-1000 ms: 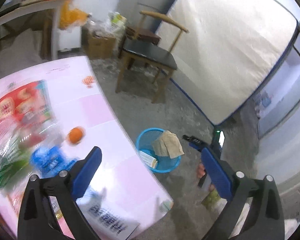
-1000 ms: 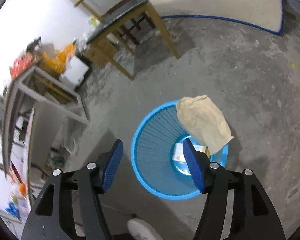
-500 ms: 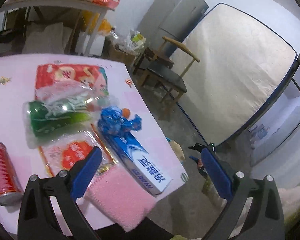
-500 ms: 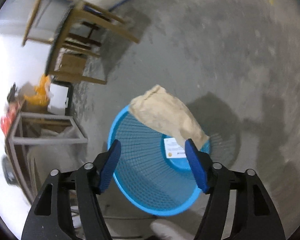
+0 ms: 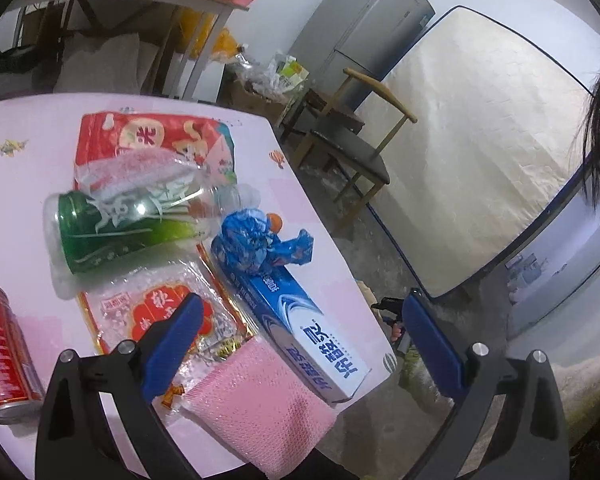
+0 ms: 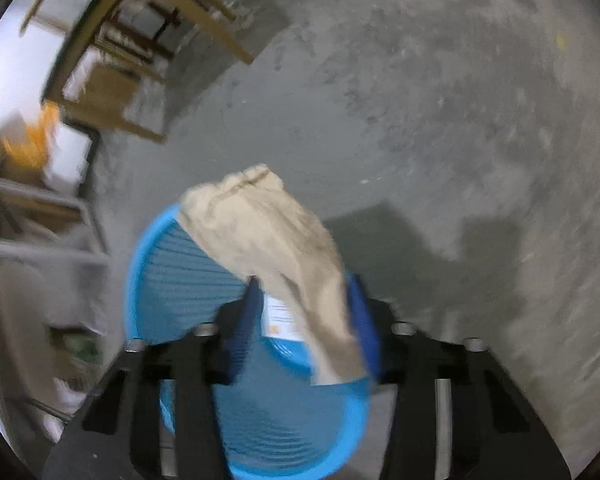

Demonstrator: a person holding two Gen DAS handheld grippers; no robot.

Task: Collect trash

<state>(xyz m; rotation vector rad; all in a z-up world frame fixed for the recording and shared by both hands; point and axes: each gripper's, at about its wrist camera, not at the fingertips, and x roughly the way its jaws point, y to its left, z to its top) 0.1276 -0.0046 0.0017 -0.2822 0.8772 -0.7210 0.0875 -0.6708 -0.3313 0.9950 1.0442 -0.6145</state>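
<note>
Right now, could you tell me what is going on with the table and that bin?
A person is clearing trash with two handheld grippers. The right gripper is closing around a crumpled brown paper bag draped over the rim of the blue basket on the floor. The left gripper, open and empty, hovers over the pink table above a toothpaste box and wrappers.

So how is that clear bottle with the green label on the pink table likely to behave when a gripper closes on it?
The clear bottle lies on its side on the pink table, so a nudge could roll it. It looks empty and thin-walled: probably light, and likely to dent in a firm grip. Its glossy surface may slip between the pads.
</note>
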